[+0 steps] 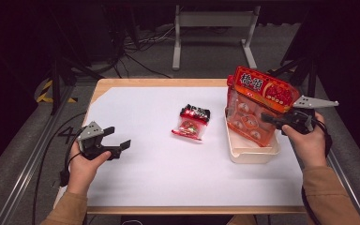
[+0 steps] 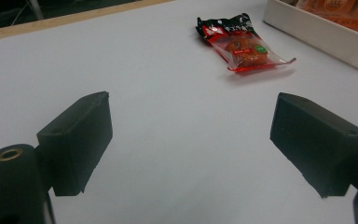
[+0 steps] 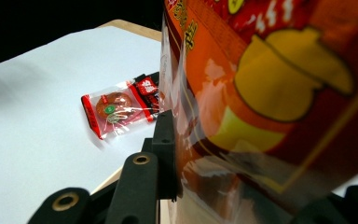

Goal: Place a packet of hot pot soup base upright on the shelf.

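Left gripper [image 1: 115, 140] sits low over the white sheet at the near-left of the bench [image 1: 159, 83], fingers [image 2: 77, 140] spread wide with nothing between them; the small red snack packet [image 1: 191, 123] lies flat mid-sheet, well apart from it. Right gripper [image 1: 269, 119] has its fingers [image 3: 164, 149] pinching the big orange bag [image 1: 258, 105]; the bag stands tilted with its lower end inside the white tray [image 1: 251, 152] at the right side; small packet is near the tray, not touching.
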